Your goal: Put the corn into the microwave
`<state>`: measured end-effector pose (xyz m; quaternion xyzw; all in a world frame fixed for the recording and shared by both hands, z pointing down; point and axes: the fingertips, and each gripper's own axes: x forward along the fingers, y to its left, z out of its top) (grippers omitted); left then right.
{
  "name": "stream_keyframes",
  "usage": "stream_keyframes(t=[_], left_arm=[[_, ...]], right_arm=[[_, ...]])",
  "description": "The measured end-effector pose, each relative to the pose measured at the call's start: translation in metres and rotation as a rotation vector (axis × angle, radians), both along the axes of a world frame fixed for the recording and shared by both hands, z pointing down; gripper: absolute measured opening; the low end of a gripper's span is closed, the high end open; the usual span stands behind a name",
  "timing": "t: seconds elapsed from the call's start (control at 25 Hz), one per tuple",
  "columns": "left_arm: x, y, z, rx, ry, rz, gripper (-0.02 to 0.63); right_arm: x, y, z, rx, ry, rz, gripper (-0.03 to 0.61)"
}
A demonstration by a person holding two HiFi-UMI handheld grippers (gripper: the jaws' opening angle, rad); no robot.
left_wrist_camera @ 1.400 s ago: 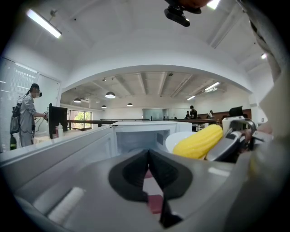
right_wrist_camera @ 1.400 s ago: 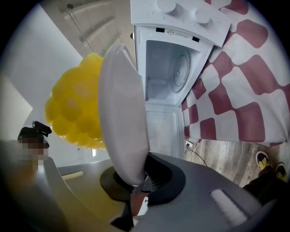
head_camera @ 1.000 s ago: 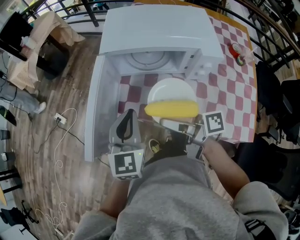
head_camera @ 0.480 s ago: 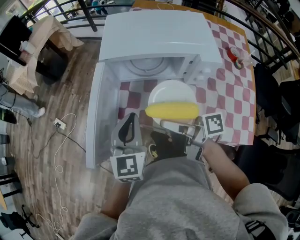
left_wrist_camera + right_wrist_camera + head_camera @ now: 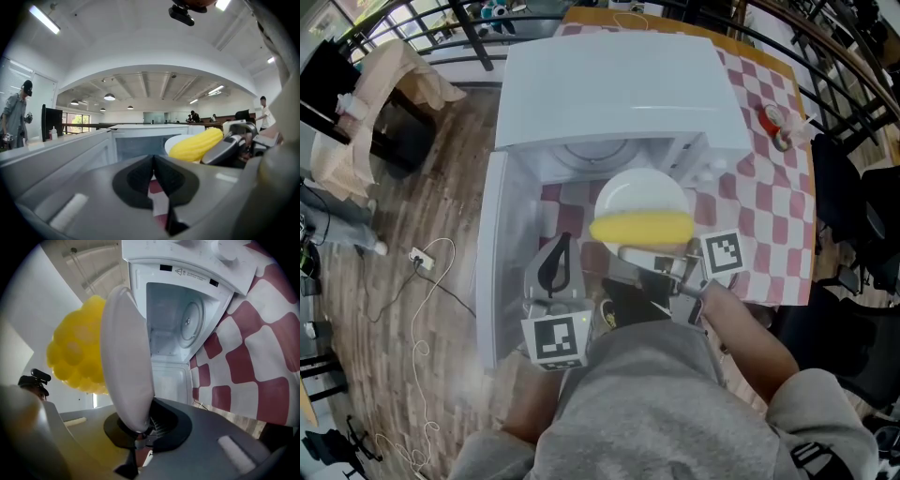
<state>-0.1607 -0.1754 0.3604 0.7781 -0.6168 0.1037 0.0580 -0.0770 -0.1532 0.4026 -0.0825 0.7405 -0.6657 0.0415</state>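
A yellow corn cob (image 5: 642,226) lies on a white plate (image 5: 639,196), which is held in the air just in front of the open white microwave (image 5: 614,89). My right gripper (image 5: 652,253) is shut on the plate's near rim; in the right gripper view the plate (image 5: 126,357) stands edge-on between the jaws, with the corn (image 5: 77,352) to its left and the microwave cavity (image 5: 180,326) beyond. My left gripper (image 5: 555,261) is shut and holds nothing, to the left of the plate. In the left gripper view the corn (image 5: 197,144) shows at the right.
The microwave door (image 5: 492,258) hangs open at the left, next to my left gripper. A red-and-white checked cloth (image 5: 759,187) covers the table. A small red object (image 5: 773,120) lies at the far right. A white cable (image 5: 417,309) trails on the wooden floor at the left.
Both grippers have moved forward towards the microwave opening, and the plate with the corn has come closer to the cavity.
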Motion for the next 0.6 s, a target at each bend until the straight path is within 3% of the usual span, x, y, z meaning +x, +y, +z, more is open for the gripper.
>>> stream_keyframes(t=[0.6], left_arm=[[-0.024,-0.054,0.028,-0.063,-0.011,-0.048,0.008]], right_arm=[[-0.029,-0.08,0.046,-0.015,0.029,-0.025,0.015]])
